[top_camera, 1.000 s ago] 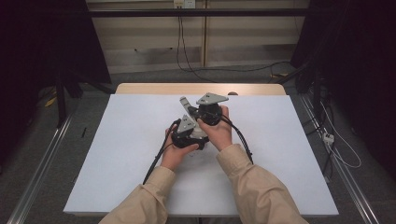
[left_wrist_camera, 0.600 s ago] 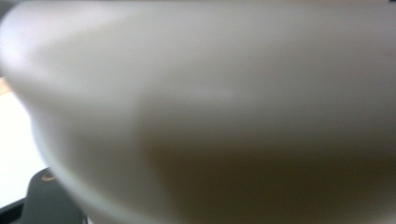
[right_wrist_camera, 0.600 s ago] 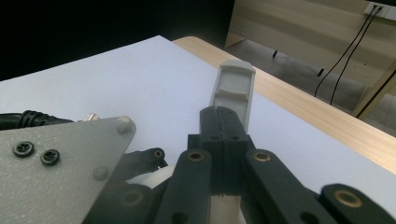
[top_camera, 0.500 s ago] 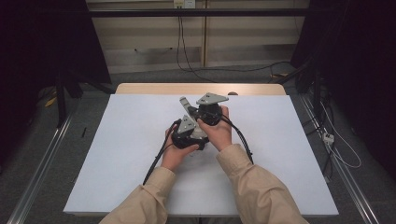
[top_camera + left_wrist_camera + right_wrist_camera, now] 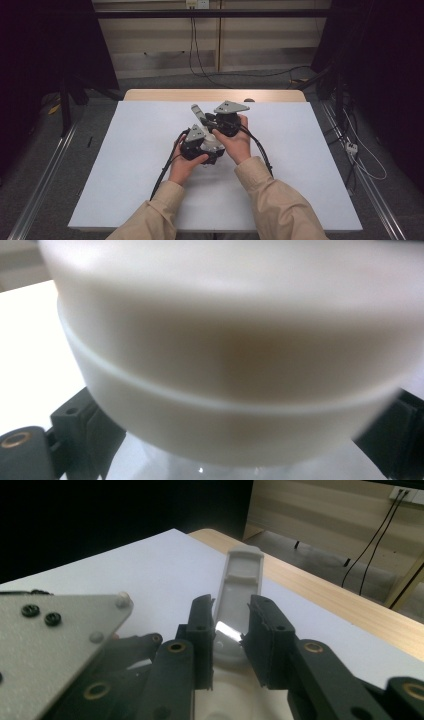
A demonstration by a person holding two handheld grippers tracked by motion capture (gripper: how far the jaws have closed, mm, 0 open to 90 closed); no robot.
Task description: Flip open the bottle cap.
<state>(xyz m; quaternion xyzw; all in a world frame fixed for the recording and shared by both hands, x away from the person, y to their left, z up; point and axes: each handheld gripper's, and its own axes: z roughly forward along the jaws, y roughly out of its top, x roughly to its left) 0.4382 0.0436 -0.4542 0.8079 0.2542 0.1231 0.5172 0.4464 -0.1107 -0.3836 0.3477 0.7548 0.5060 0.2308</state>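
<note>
At the middle of one white desk point(image 5: 125, 165), two grippers meet: left gripper point(image 5: 200, 145) fingers clamp one white round plastic container point(image 5: 235, 365), right gripper point(image 5: 231, 640) fingers clamp its one grey handle point(image 5: 239, 590).

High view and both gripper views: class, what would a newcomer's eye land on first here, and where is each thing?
In the high view, two hands meet mid-table, the left gripper and right gripper pressed close over the white table. In the left gripper view a white lidded container sits between the jaws, very near the camera. In the right gripper view the jaws close on a grey flat handle.
</note>
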